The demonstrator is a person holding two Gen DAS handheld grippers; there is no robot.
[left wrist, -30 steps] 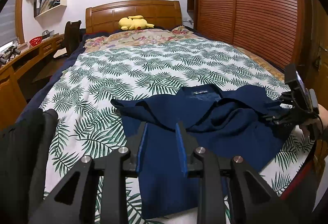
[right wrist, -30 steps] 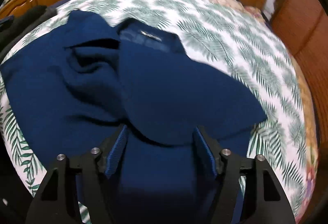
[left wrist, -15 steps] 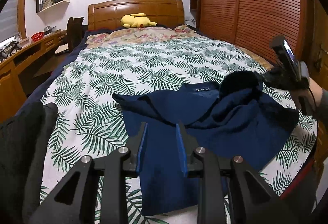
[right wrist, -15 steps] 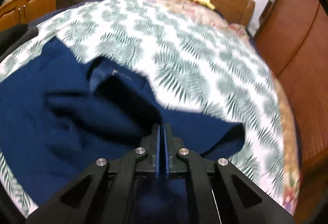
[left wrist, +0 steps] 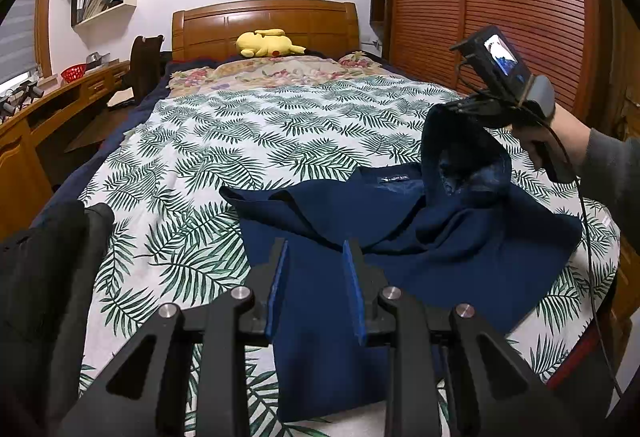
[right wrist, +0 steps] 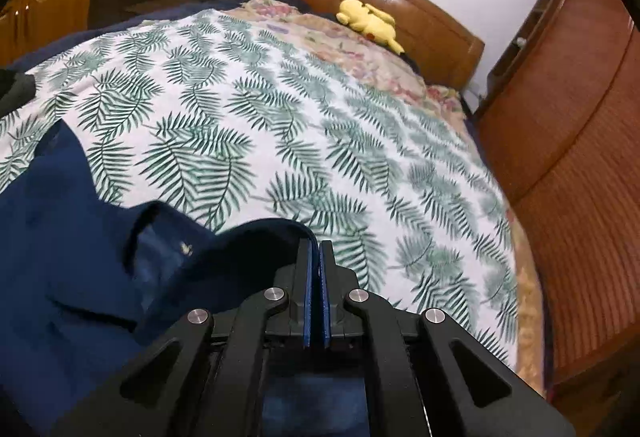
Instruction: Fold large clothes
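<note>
Navy garment (left wrist: 420, 249) lies at the near end of the bed (left wrist: 248, 133), on the palm-leaf bedspread, collar with label facing the far side. Right hand-held gripper (right wrist: 315, 249) is clamped on a fold of the navy garment's right part, pads together with cloth pinched; in the left wrist view that fold hangs lifted off the bed under the right hand-held gripper (left wrist: 448, 109), held by a hand (left wrist: 556, 133) in a grey sleeve. Left hand-held gripper (left wrist: 316, 249) has its blue pads apart above the garment's near left part, gripping nothing. Yellow plush toy (left wrist: 266, 43) sits at the headboard. Black clothing (left wrist: 44, 277) lies near left.
</note>
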